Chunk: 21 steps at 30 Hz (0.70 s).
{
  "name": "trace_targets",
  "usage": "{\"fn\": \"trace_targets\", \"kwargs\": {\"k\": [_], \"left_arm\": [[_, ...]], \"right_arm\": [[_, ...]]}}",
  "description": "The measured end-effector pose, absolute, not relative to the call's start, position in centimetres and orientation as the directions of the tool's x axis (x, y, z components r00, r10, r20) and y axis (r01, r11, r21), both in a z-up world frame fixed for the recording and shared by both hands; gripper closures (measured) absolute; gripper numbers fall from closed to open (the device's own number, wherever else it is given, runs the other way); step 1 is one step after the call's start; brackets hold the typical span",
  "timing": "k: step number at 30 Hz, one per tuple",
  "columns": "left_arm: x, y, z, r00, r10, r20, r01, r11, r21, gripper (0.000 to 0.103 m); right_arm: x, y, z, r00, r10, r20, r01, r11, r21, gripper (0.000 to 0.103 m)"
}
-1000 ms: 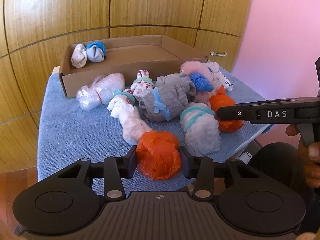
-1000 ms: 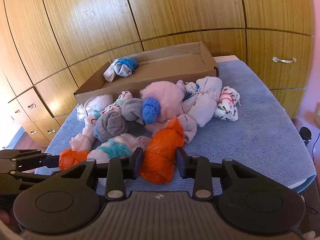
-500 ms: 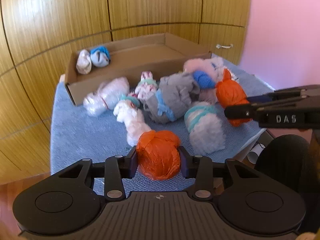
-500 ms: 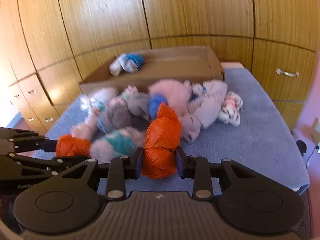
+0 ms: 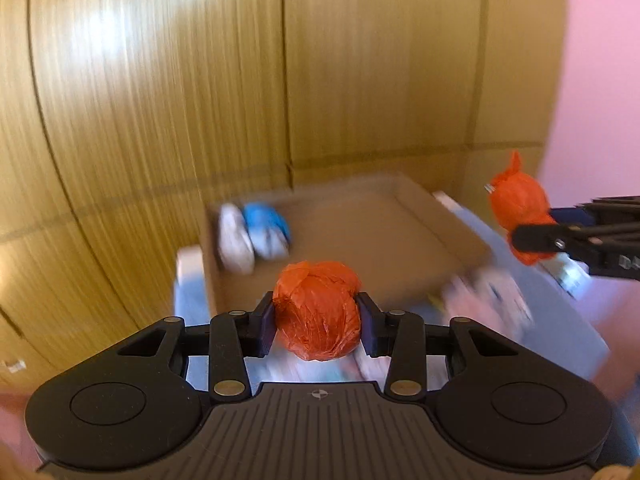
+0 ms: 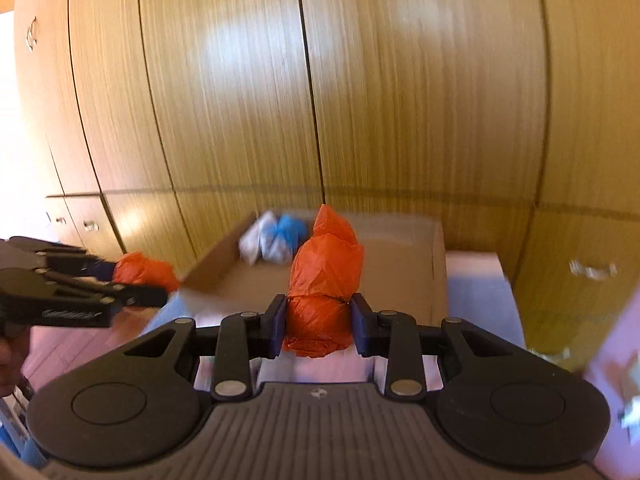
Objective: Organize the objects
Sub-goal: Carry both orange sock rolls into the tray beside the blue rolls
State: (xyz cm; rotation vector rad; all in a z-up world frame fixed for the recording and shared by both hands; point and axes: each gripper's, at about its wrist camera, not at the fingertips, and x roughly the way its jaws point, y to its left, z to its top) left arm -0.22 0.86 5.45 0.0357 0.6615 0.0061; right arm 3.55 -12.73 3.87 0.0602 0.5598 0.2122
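My left gripper (image 5: pixel 317 320) is shut on a round orange bundle (image 5: pixel 316 312), held in the air in front of the cardboard box (image 5: pixel 360 232). My right gripper (image 6: pixel 319 322) is shut on a taller orange bundle (image 6: pixel 324 284) whose pointed top sticks up above the pads. Each gripper shows in the other's view: the right gripper (image 5: pixel 520 236) at the right edge with its orange bundle (image 5: pixel 518 204), the left gripper (image 6: pixel 160 280) at the left with its orange bundle (image 6: pixel 144 270). A white bundle (image 5: pixel 234 240) and a blue bundle (image 5: pixel 266 228) lie in the box's far left corner.
Wooden cupboard doors (image 6: pixel 360 100) rise right behind the box. The box stands on a table with a blue cloth (image 5: pixel 560 312). Blurred pale bundles (image 5: pixel 484 296) lie on the cloth in front of the box. A pink wall (image 5: pixel 600 80) is to the right.
Both grippers have risen from the cloth with their orange bundles and moved toward the box. The pile of bundles has dropped low in both views, and the picture is blurred by motion.
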Motion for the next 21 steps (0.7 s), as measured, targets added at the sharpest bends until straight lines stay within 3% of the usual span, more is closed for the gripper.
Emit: {"fn": "trace_targets", "kwargs": {"k": [9, 21], "left_arm": [[13.7, 1.0, 5.1, 0.788, 0.016, -0.616, 0.026, 0.998, 0.06, 0.056], [22.2, 1.5, -1.3, 0.706, 0.034, -0.708, 0.125, 0.977, 0.171, 0.056]], "right_arm": [[15.7, -13.1, 3.3, 0.759, 0.273, -0.591, -0.227, 0.962, 0.152, 0.073], [26.5, -13.2, -2.8, 0.615, 0.3, -0.729, -0.323, 0.939, 0.115, 0.073]]}}
